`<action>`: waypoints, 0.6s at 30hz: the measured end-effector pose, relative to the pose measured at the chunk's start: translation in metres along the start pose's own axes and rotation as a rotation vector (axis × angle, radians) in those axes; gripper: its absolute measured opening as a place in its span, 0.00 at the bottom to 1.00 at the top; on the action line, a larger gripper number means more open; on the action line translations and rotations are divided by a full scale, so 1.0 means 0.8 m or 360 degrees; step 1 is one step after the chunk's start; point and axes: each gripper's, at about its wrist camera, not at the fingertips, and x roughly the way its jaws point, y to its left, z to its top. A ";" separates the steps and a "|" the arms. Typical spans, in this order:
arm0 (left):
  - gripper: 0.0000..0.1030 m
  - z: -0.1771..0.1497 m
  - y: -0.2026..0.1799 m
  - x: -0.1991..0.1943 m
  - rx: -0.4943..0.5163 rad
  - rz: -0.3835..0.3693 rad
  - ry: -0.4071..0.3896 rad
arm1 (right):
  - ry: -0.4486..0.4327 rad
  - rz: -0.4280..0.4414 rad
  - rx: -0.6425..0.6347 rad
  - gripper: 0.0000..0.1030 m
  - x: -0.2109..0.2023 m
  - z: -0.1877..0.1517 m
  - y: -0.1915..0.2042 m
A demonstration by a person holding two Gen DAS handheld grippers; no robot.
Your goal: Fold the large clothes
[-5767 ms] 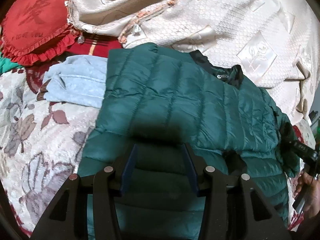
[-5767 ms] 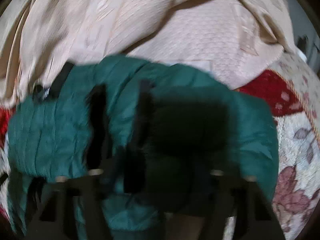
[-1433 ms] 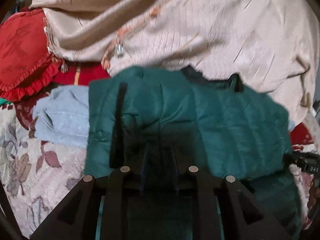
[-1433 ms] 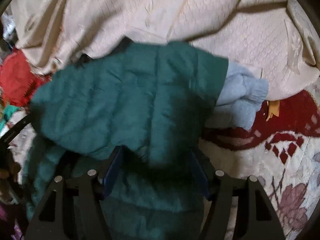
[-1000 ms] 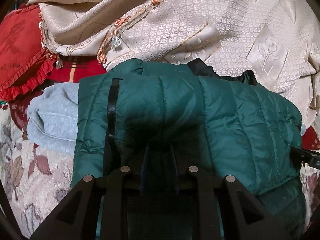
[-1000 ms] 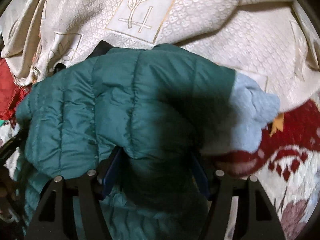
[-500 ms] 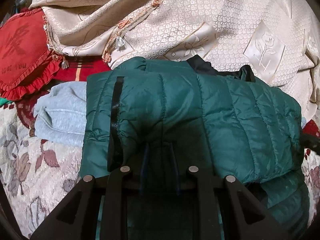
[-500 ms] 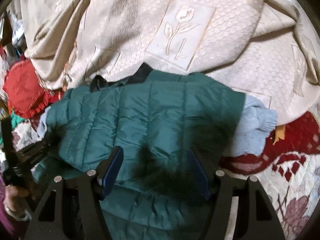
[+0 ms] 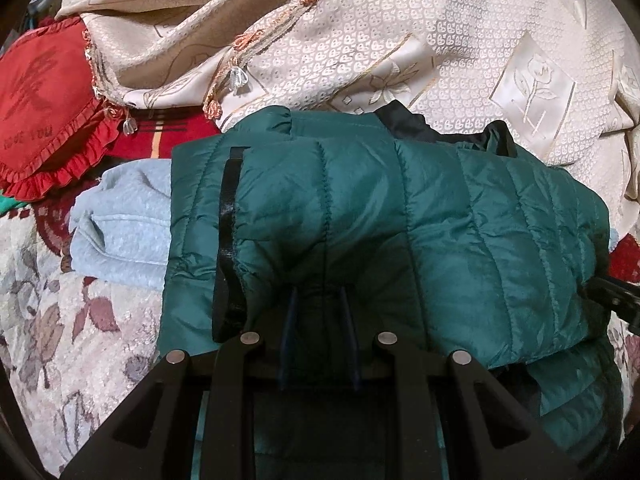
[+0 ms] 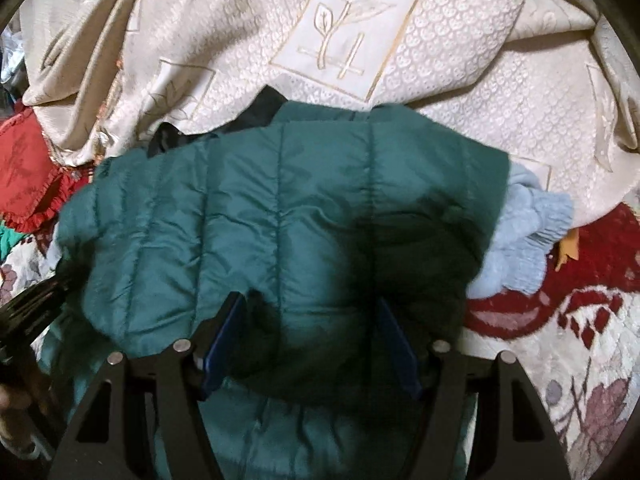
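Green quilted puffer jacket [image 9: 420, 216] lies on the bed, folded over on itself, part resting on a pale blue garment [image 9: 120, 224] and up against the cream embroidered bedspread [image 9: 400, 40]. Red frilled cushion [image 9: 40, 112] off to the far left. Left gripper [image 9: 318, 312]: fingers drawn narrow, pinching a fold of the jacket's near edge. Right gripper [image 10: 310, 328]: fingers spread wide, straddling the hem of the folded layer, gripping nothing. Jacket judged light, soft and puffy; the shiny shell looks slippery and the fill springy, so folds will likely want to open again. Best hold is probably a stitched seam or the hem, where fabric is thinner and fingers bite, rather than on a fat quilted channel. The black zipper tape [image 9: 226, 216] marks the front edge.
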 end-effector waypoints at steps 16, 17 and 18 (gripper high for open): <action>0.05 -0.006 0.003 -0.012 -0.0018 -0.0032 0.0021 | 0.0032 -0.0044 -0.0020 0.69 -0.005 -0.011 -0.006; 0.05 -0.008 0.004 -0.016 -0.0014 -0.0039 0.0023 | 0.0032 -0.0034 -0.0021 0.69 -0.010 -0.012 -0.006; 0.05 -0.010 0.006 -0.020 -0.0009 -0.0041 0.0025 | 0.0034 -0.0024 -0.0020 0.69 -0.017 -0.014 -0.006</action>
